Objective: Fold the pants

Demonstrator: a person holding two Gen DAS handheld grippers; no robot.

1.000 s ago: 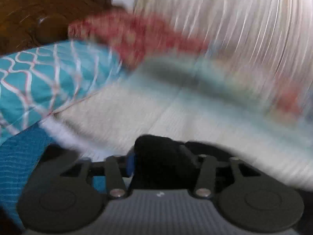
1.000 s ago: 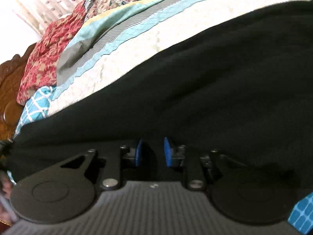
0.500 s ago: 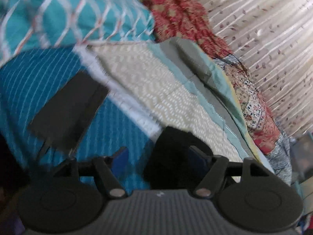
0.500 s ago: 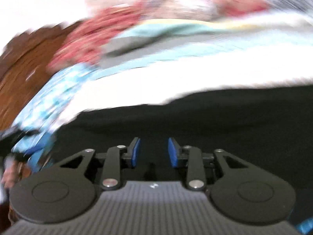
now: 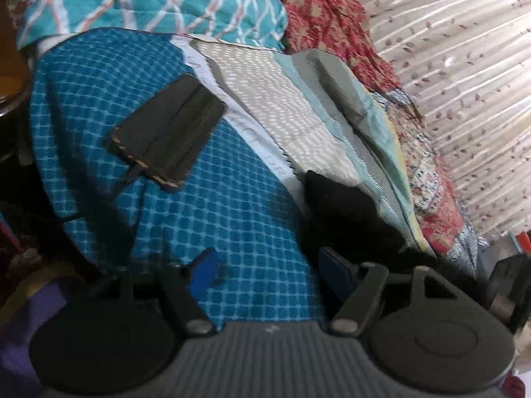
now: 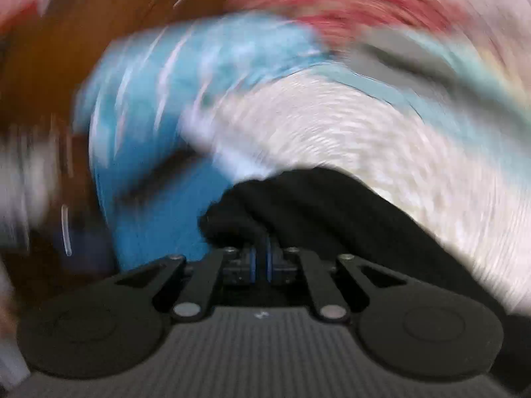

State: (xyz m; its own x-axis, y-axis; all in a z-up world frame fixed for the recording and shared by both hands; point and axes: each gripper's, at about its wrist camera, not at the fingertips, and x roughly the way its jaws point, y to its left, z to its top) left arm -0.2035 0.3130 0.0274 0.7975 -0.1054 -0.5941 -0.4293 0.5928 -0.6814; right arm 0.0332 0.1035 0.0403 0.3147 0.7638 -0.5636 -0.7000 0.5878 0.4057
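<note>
**Black pants pinched at the right, released at the left**

The black fabric pants [image 6: 332, 219] are seen bunched on the bed, over its blue checked cover [image 5: 205, 205] and cream dotted quilt [image 5: 282, 99]. In the right wrist view a fold of them is clamped between the nearly closed fingers of the right gripper [image 6: 261, 258], which have just been closing; the cloth trails off to the lower right, where it is cut off. Their long axis cannot be made out, as that view is heavily blurred. The left gripper [image 5: 272, 270] is held with its fingers apart, nothing between them; the pants lie just beside the right finger. A dark flat rectangular piece [image 5: 169, 132] rests on the blue cover.
</note>
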